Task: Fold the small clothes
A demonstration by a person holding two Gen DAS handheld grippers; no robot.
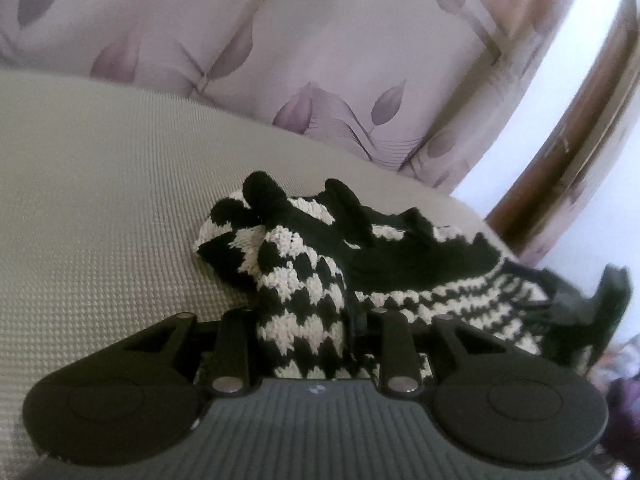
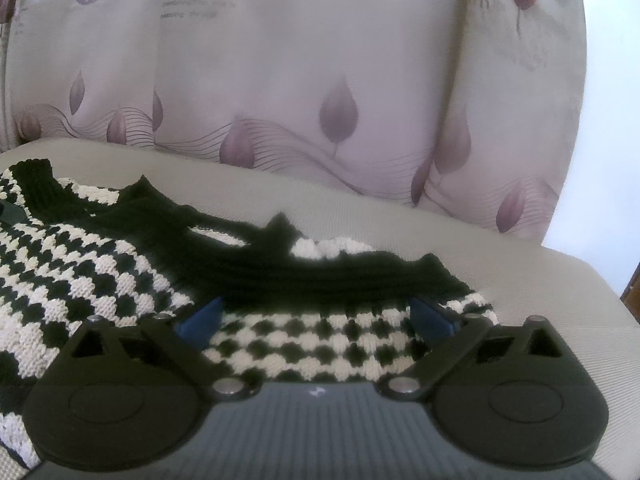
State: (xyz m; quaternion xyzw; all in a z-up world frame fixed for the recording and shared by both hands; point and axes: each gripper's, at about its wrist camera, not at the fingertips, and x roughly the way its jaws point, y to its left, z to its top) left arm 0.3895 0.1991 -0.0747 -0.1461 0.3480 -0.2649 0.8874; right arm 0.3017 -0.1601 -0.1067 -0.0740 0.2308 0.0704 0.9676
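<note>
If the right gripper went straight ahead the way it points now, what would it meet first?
Most likely the black knitted band of the checked garment that already lies between the right gripper's open jaws; depth is hard to judge.

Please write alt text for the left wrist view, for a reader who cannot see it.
The left hand-held gripper is closed around a bunched fold of a black-and-cream checked knitted garment that lies on a grey textured cushion. The rest of the garment trails off to the right, and a pale backrest printed with purple leaves fills the background.
</note>
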